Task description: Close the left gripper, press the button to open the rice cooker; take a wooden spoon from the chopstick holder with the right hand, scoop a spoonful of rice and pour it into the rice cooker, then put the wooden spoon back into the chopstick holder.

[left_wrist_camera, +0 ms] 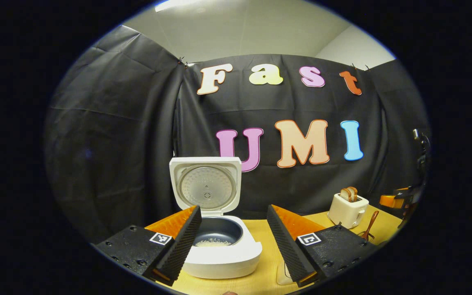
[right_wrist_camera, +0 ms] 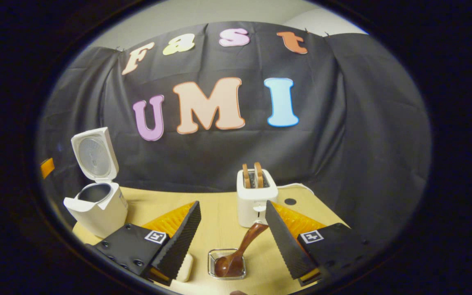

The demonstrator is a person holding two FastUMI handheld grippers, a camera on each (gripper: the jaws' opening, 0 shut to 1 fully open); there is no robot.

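Two hand-held grippers hang open over a wooden table, the rice cooker open and the wooden spoon set down.

In the right gripper view, the right gripper (right_wrist_camera: 232, 241) has its jaws spread wide, gripping nothing; between its fingers the wooden spoon (right_wrist_camera: 236, 256) rests bowl-down in a small clear holder (right_wrist_camera: 227, 264), its handle leaning toward the right finger, contact unclear. Beyond stands a white toaster (right_wrist_camera: 256, 200) with two slices of bread. In the left gripper view, the left gripper (left_wrist_camera: 234, 241) is likewise wide open and empty. Just past it sits the white rice cooker (left_wrist_camera: 219, 246), lid raised, a little rice (left_wrist_camera: 212, 242) in its dark pot. No brand or label text is legible.
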